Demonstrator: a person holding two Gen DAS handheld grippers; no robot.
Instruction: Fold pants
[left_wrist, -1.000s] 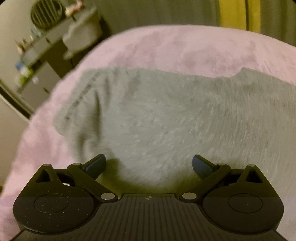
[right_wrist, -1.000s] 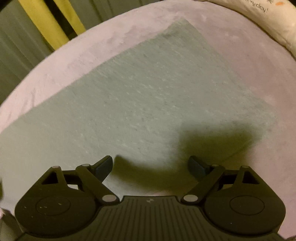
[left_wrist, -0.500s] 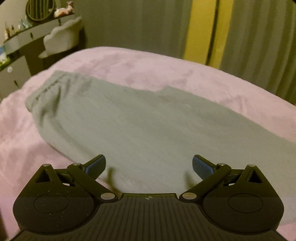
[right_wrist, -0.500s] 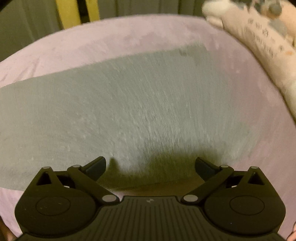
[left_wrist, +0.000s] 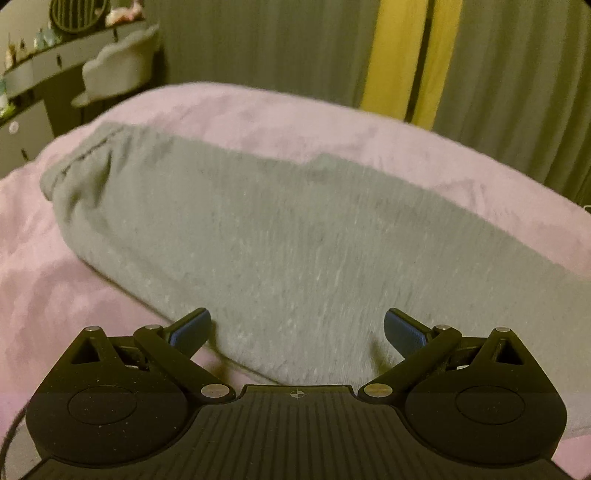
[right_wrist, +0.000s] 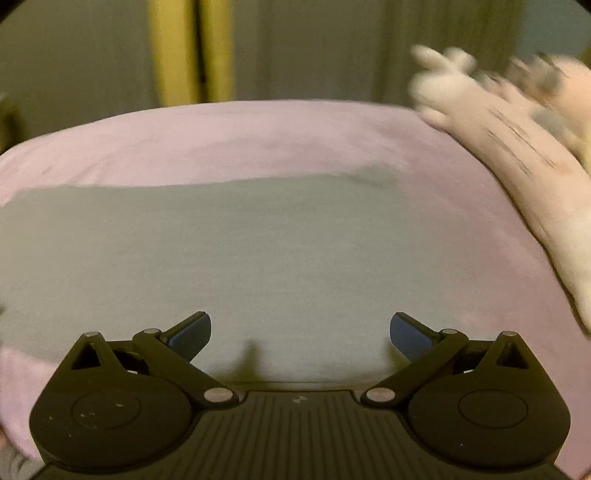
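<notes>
Grey pants (left_wrist: 280, 236) just ahead of left gripper (left_wrist: 297, 328)

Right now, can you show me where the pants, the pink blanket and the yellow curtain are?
pants (left_wrist: 295, 236), left wrist view, middle of the grey fabric.
pink blanket (right_wrist: 258, 133), right wrist view, bare far part.
yellow curtain (left_wrist: 391, 55), left wrist view, upper strip.

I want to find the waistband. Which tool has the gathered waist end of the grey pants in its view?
The left tool: its view shows the pants' gathered waistband.

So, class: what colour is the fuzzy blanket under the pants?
Pale pink blanket, under the grey pants; clearest in the right wrist view.
</notes>
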